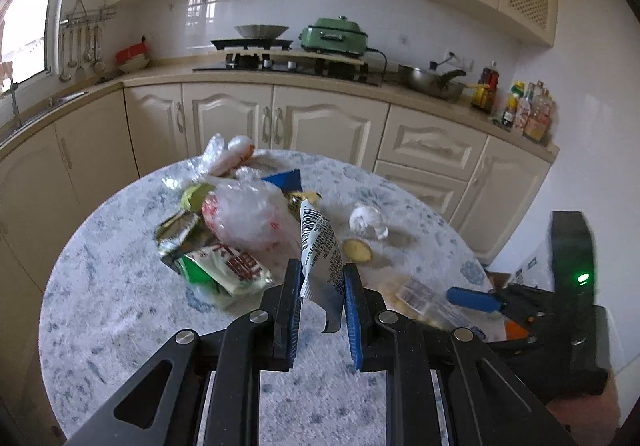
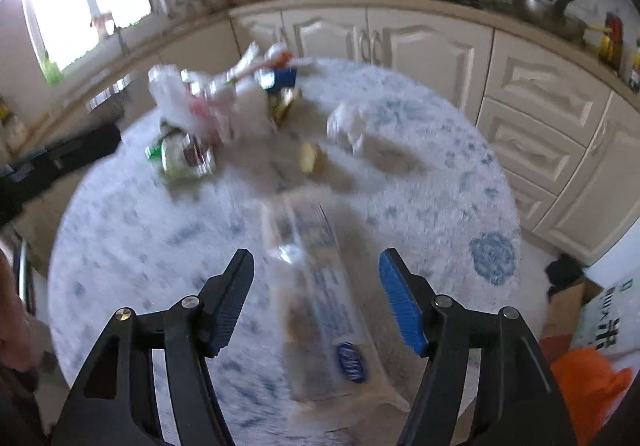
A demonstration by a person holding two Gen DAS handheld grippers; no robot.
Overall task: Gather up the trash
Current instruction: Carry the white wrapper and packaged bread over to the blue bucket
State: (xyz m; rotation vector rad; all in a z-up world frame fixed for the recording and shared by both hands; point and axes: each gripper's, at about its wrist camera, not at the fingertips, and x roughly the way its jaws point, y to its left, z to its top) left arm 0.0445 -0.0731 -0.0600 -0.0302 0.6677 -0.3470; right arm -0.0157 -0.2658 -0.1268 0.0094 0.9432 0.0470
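Note:
My left gripper [image 1: 322, 266] is shut on a silver-white wrapper with a barcode [image 1: 320, 242], held above the round table [image 1: 120, 306]. Beyond it lies a pile of trash [image 1: 236, 214]: clear plastic bags, a green-white packet [image 1: 224, 266], a blue scrap. A crumpled white tissue [image 1: 366, 220] and a yellowish slice [image 1: 358, 250] lie to the right of the pile. My right gripper [image 2: 316, 254] stands open over the table's near right part. A clear plastic package with a blue logo [image 2: 320, 306], blurred, lies between its fingers without touching the pads.
The table carries a blue-and-white patterned cloth [image 2: 492, 254]. On the floor to the right are a cardboard box [image 2: 572, 302] and something orange [image 2: 588, 378]. Cream kitchen cabinets [image 1: 320, 122] and a counter with a stove run behind the table.

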